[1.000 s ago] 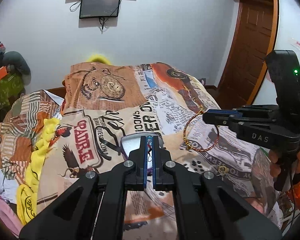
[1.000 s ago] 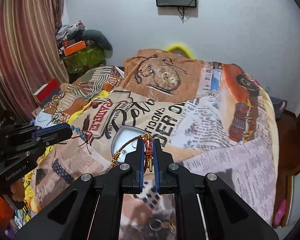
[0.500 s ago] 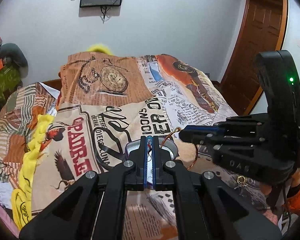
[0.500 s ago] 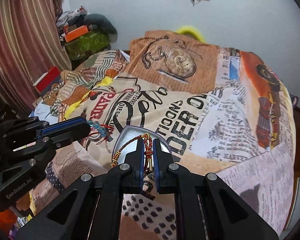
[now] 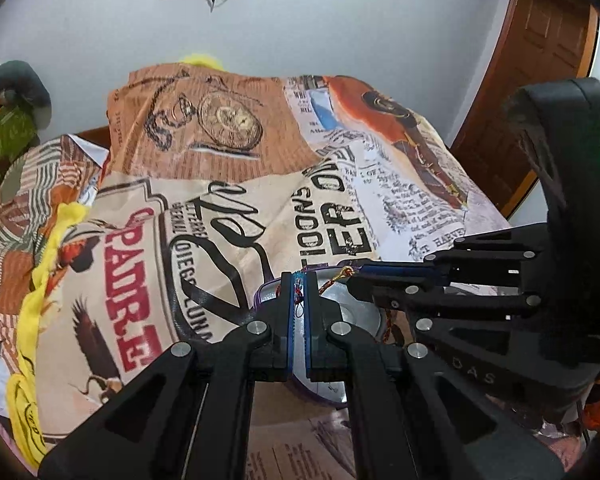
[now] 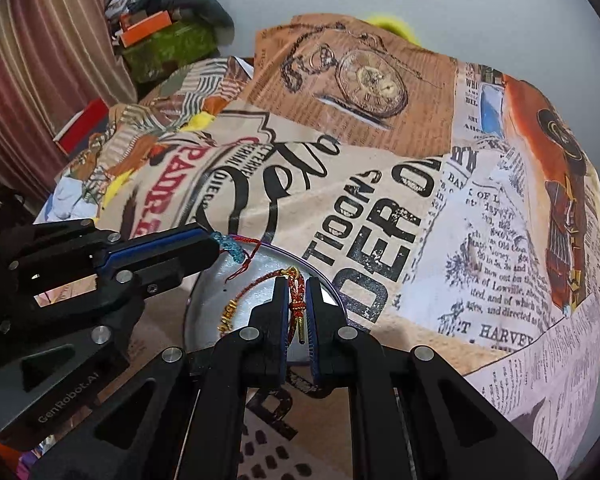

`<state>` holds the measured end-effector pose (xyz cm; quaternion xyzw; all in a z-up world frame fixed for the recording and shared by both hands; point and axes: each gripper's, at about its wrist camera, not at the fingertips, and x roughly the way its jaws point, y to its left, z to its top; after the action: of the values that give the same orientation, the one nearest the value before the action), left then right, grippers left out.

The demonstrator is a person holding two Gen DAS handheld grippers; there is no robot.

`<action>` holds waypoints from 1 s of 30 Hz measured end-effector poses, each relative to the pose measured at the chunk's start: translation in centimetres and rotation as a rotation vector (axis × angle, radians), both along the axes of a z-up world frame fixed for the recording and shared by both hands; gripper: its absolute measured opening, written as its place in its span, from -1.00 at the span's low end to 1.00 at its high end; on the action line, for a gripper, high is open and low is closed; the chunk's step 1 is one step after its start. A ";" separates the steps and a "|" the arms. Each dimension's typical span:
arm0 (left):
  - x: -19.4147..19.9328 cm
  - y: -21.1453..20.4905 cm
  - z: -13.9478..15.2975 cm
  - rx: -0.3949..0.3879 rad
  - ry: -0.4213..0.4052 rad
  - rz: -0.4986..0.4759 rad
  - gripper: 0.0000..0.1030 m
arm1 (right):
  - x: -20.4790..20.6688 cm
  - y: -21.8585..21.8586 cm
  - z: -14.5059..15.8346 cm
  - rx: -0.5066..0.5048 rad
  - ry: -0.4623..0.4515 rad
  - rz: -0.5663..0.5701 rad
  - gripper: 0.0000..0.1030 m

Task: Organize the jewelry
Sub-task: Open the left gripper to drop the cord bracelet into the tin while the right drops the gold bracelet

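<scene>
A round silver tin with a purple rim (image 5: 356,316) (image 6: 236,292) lies on the printed bedspread. My left gripper (image 5: 299,280) (image 6: 214,242) is shut on a teal and red thread bracelet (image 6: 236,250) and holds it over the tin's far left edge. My right gripper (image 6: 297,284) (image 5: 350,278) is shut on a red and gold cord bracelet (image 6: 260,300), whose loop hangs down over the tin. Both gripper tips are close together above the tin.
The bedspread (image 6: 380,200) covers the whole bed. A yellow cloth (image 5: 40,280) lies along its left side. A green box with clutter (image 6: 168,44) stands at the back left, a curtain (image 6: 32,60) at the left, a wooden door (image 5: 540,60) at the right.
Both grippers have moved forward and down, and now hold their bracelets right over the tin. The right gripper has come in close beside the left.
</scene>
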<state>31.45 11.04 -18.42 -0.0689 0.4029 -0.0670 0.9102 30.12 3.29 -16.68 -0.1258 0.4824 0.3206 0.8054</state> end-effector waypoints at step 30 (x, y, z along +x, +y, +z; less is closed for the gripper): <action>-4.7 -0.7 2.5 0.056 0.017 0.018 -0.73 | -3.0 -0.7 2.0 -0.052 -0.039 0.002 -0.36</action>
<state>26.79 10.35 -15.89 -0.0474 0.4116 -0.0467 0.9090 27.15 2.57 -14.66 -0.1535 0.4748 0.3061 0.8107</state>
